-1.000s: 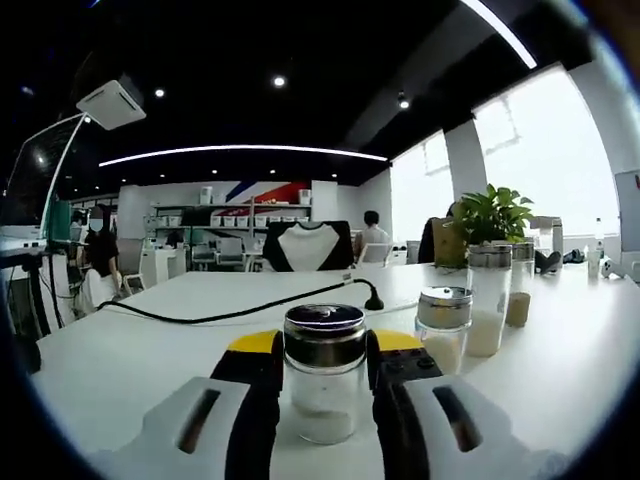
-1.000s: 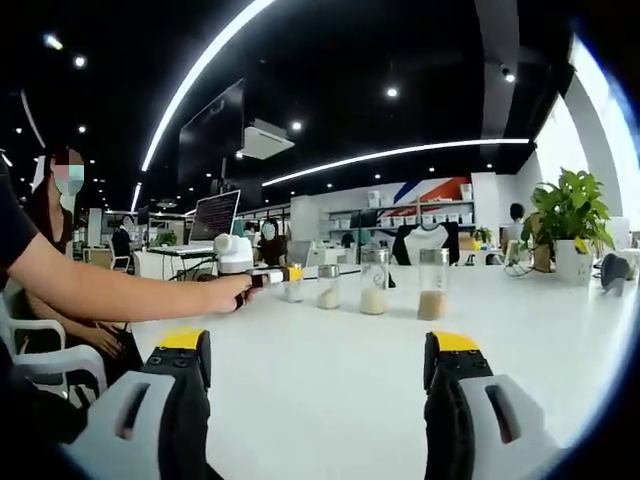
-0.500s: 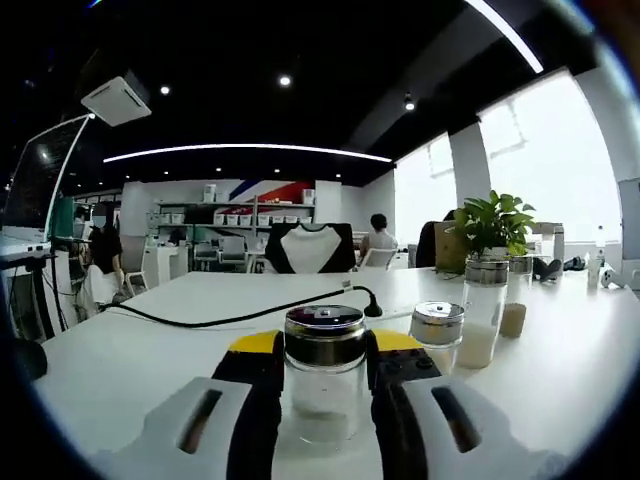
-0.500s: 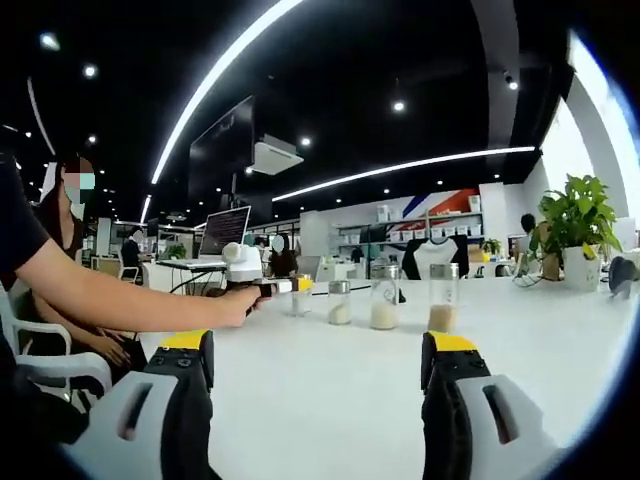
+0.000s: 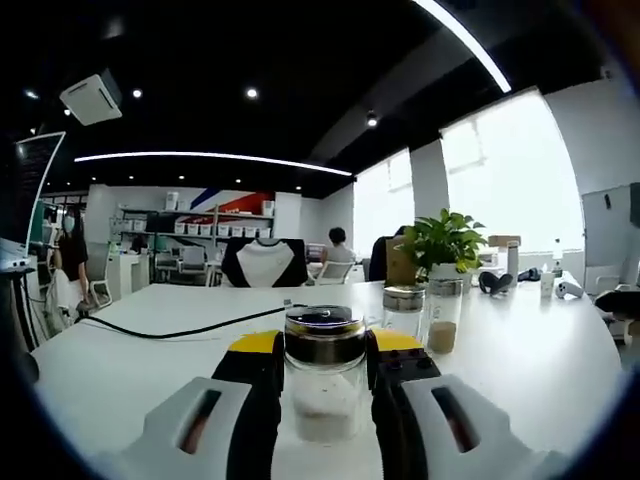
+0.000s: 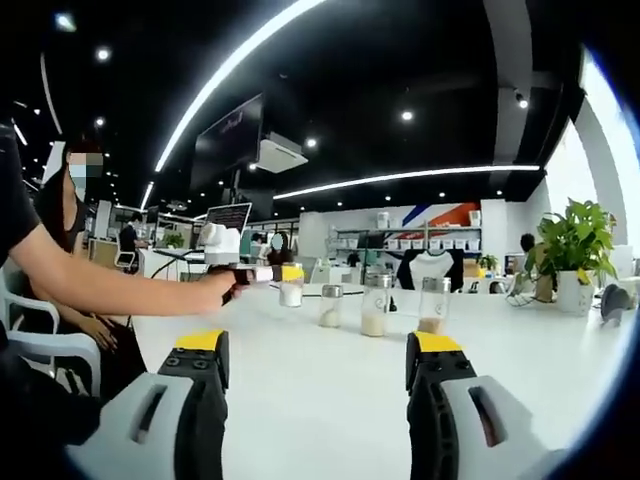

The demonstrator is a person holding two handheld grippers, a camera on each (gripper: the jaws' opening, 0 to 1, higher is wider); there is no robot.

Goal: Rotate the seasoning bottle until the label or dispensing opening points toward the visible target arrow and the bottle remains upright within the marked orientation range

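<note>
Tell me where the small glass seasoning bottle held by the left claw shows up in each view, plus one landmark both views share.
Left gripper view: the small clear glass seasoning bottle with a chrome lid sits low at centre, clamped in the left claw.
Right gripper view: it is left of centre, far across the white table, at.
Shared landmark: the leafy green potted plant.

seasoning bottle (image 5: 324, 375) — clear, dark lid | left gripper (image 5: 323, 385) — black, yellow-tipped | table (image 5: 120, 350) — white
</note>
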